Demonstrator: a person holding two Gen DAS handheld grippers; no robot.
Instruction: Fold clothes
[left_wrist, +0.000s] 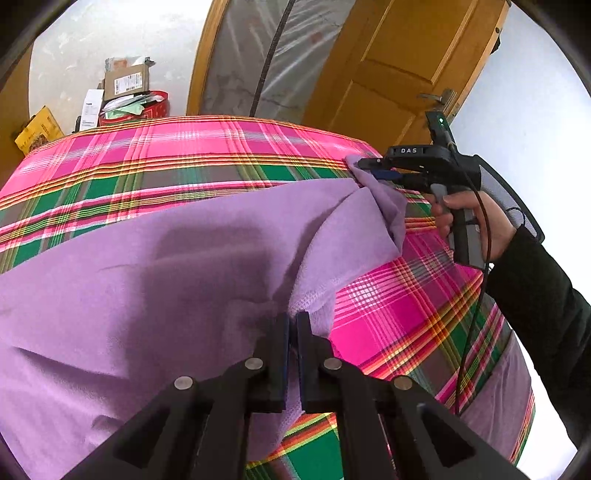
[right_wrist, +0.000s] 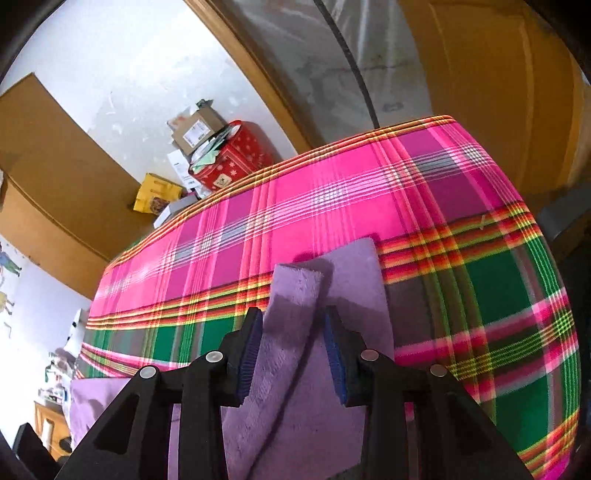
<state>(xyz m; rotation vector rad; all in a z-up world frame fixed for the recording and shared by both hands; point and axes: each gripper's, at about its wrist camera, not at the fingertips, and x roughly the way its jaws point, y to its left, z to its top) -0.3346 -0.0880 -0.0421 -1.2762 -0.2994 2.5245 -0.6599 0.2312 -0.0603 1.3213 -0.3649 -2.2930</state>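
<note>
A purple fleece cloth (left_wrist: 155, 266) lies spread over the plaid-covered table (left_wrist: 207, 147). My left gripper (left_wrist: 293, 332) is shut on the cloth's near edge, with fabric pinched between the two pads. At the cloth's far right corner, a hand (left_wrist: 476, 225) holds my right gripper (left_wrist: 373, 169). In the right wrist view the right gripper (right_wrist: 294, 345) has its jaws apart. A raised fold of the purple cloth (right_wrist: 295, 295) stands between the blue pads (right_wrist: 246, 354), with a flat layer (right_wrist: 354, 273) behind it.
The table's far edge runs below a wooden door (left_wrist: 399, 66) and a plastic-covered frame. Cardboard boxes (left_wrist: 127, 79), a red tin (right_wrist: 236, 158) and a yellow packet (right_wrist: 157, 192) are stacked behind the table. A cable (left_wrist: 476, 295) hangs from the right gripper.
</note>
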